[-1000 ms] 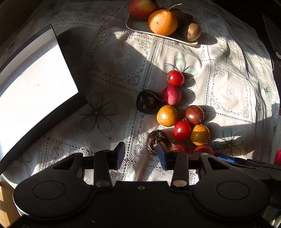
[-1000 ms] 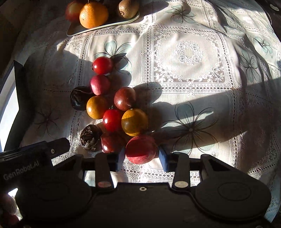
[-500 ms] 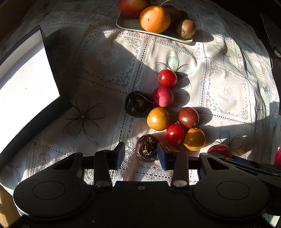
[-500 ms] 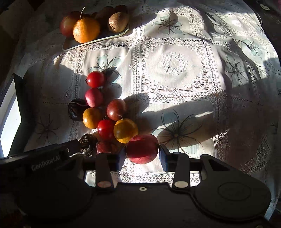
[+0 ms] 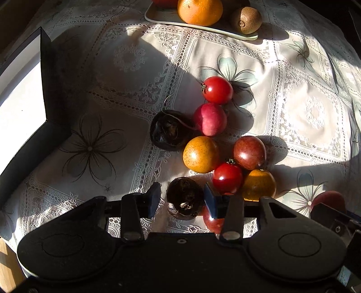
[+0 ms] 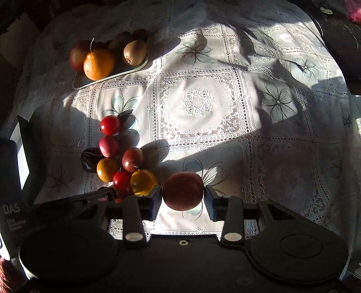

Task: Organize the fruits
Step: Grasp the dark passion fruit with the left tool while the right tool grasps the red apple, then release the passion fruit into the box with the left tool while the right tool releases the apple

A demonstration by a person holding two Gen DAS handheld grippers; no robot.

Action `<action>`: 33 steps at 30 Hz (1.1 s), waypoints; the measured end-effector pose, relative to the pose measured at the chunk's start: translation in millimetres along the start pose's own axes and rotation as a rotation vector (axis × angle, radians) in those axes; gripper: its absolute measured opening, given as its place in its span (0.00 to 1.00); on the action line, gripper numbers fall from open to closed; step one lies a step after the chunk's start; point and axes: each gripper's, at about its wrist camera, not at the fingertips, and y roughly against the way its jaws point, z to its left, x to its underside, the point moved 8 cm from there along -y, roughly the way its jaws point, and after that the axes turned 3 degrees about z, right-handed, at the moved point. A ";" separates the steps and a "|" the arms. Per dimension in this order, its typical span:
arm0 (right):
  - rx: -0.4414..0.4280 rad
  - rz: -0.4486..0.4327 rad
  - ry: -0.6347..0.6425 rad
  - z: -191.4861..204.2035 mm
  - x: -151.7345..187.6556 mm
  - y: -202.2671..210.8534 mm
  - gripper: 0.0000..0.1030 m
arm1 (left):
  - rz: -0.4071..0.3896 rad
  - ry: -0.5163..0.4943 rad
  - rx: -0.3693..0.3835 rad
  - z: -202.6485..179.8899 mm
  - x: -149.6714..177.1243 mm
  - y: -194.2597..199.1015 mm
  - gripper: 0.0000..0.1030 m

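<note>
A red apple (image 6: 182, 191) sits between the two pads of the right gripper (image 6: 182, 198), low in the centre of the right wrist view; both pads press its sides, so the tool is clamped on it, and whether it rests on the lace tablecloth (image 6: 196, 106) or hangs just above cannot be told. In the left wrist view the left gripper (image 5: 182, 199) is spread open around a dark wrinkled fruit (image 5: 185, 198) at lower centre, with a gap showing on each side between fruit and pad.

Just beyond lies a cluster of small fruit: a cherry tomato (image 5: 227, 178), a yellow-orange fruit (image 5: 259, 184) touching it, a purple-red passion fruit (image 5: 249, 152), another orange-yellow fruit (image 5: 200, 154), a second dark wrinkled fruit (image 5: 169, 132), a pink-red fruit (image 5: 210, 119) and a further tomato (image 5: 217, 90) toward the upper middle.

At the top of the frame a pale tray (image 5: 158, 17) holds an orange (image 5: 199, 11) and a kiwi (image 5: 246, 19). A black-framed white panel (image 5: 20, 94) fills the left edge.
</note>
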 end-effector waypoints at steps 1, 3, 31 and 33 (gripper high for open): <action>-0.002 0.001 -0.001 -0.6 0.0 0.2 0.40 | 0.004 0.007 0.003 -0.1 -0.6 -1.9 0.51; -0.003 0.001 -0.005 -3.0 0.1 0.3 0.40 | 0.013 0.016 0.001 0.0 -1.8 -5.2 0.52; -0.012 -0.096 0.102 81.6 -12.8 13.9 0.40 | -0.227 0.148 -0.073 111.3 -11.6 92.2 0.46; -0.025 -0.104 0.136 103.5 -10.1 14.9 0.40 | -0.250 0.174 -0.106 133.1 -11.7 100.1 0.46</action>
